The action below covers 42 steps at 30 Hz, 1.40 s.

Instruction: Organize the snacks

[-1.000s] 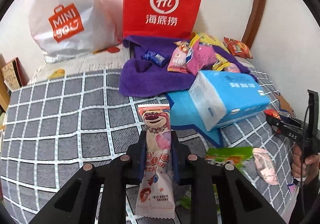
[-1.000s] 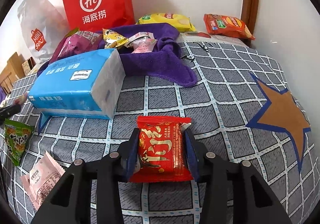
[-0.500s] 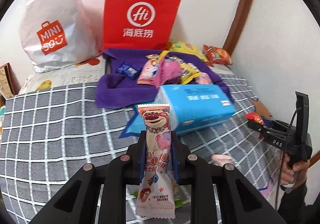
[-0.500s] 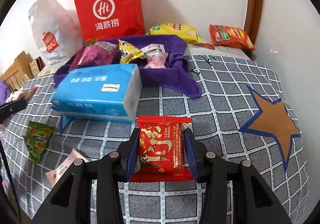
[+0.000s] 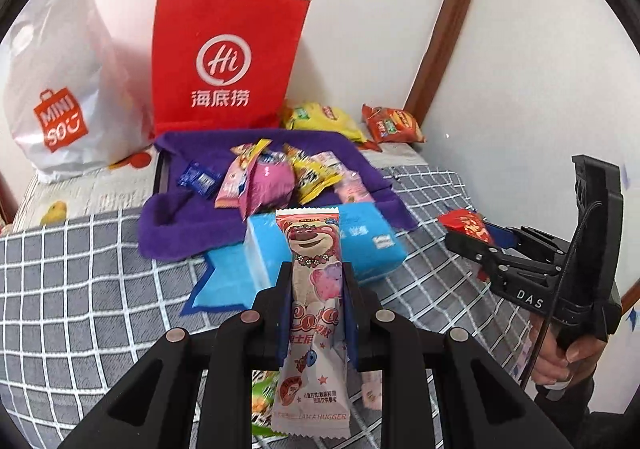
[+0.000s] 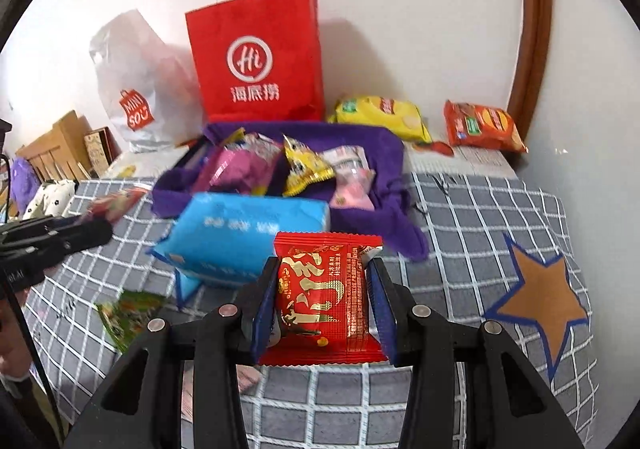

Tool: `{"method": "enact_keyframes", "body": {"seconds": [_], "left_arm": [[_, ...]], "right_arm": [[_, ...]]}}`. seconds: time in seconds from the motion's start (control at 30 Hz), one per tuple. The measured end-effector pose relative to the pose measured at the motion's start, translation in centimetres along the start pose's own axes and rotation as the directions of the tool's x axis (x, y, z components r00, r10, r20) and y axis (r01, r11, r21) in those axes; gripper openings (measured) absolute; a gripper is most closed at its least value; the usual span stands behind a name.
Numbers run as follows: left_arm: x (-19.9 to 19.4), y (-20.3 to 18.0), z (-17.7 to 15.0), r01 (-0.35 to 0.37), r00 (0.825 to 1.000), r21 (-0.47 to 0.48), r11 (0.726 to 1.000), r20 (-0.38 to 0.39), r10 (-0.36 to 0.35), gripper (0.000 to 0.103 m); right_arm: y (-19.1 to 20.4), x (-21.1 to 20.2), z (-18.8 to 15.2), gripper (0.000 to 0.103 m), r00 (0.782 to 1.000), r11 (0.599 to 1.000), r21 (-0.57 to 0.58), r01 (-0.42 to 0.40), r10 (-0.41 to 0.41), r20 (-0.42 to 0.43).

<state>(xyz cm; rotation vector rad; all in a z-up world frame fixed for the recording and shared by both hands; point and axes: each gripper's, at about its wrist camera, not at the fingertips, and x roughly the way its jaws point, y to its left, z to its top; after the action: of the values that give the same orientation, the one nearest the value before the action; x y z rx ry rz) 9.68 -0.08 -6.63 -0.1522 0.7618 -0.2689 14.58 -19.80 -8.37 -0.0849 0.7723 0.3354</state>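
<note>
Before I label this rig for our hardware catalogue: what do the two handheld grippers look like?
Both are matte black plastic. The left gripper and right gripper have angular linkage arms with round silver pivot pins and blue finger pads. Seen side-on, the right one bears white "DAS" lettering and a thin black cable.

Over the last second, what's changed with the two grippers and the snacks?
Both grippers rose off the checked bedspread toward the purple towel: the left gripper carrying the pink bear snack, the right gripper the red packet. Both grips stayed shut; the snack pile and blue tissue pack stayed put.
</note>
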Motion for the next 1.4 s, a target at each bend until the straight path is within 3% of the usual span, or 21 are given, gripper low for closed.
{"method": "enact_keyframes", "body": {"seconds": [0.43, 1.1, 1.23, 1.33, 1.4], "left_arm": [[1.2, -0.2, 5.0, 0.007, 1.0, -0.002, 1.0, -0.002, -0.007, 0.021], [5.4, 4.9, 14.8, -0.041, 0.999, -0.076, 0.996, 0.015, 0.042, 0.021], [6.5, 5.9, 15.5, -0.079, 0.996, -0.065, 0.995, 0.023, 0.081, 0.021], [8.0, 7.3, 14.7, -0.043, 0.999, -0.074, 0.996, 0.012, 0.044, 0.021], [9.4, 8.2, 14.6, -0.059, 0.998, -0.077, 0.995, -0.033, 0.057, 0.021]], "right_arm": [[1.2, 0.9, 5.7, 0.043, 0.997, 0.999, -0.035, 0.0, 0.002, 0.071], [-0.3, 8.5, 17.2, 0.043, 0.994, 0.996, 0.048, -0.08, 0.076, 0.081], [-0.6, 10.6, 17.9, 0.043, 0.994, 0.994, 0.067, -0.091, 0.087, 0.067], [-0.8, 13.0, 17.0, 0.043, 0.995, 0.993, 0.066, -0.094, 0.091, 0.04], [-0.7, 14.6, 17.0, 0.043, 0.996, 0.994, 0.052, -0.092, 0.093, -0.007]]}}
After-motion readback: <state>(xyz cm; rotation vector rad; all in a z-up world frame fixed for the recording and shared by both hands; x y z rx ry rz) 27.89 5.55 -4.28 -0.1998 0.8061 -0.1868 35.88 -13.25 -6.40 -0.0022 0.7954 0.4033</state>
